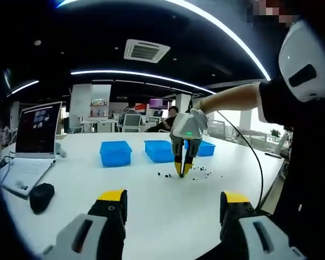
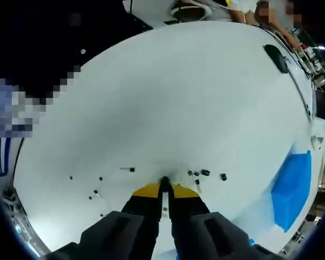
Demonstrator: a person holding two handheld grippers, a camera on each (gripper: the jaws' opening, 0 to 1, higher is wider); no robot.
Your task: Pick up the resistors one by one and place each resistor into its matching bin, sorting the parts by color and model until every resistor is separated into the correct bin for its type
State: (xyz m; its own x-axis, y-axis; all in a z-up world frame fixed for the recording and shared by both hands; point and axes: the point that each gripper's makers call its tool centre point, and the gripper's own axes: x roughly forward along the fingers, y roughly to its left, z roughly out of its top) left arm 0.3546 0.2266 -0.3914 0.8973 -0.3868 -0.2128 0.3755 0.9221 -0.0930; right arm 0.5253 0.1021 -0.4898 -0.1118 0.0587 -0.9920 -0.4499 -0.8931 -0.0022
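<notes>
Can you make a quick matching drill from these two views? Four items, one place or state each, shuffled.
Items:
1. left gripper
2. right gripper
3. laptop
4. blue bins

States or places:
A. far side of the white table, in a row
B. jaws closed, tips down on the table among the scattered resistors
C. jaws wide apart, nothing between them
D. open, at the table's left edge in the left gripper view

Pairs: 1-C, 2-B, 3-D, 4-A
</notes>
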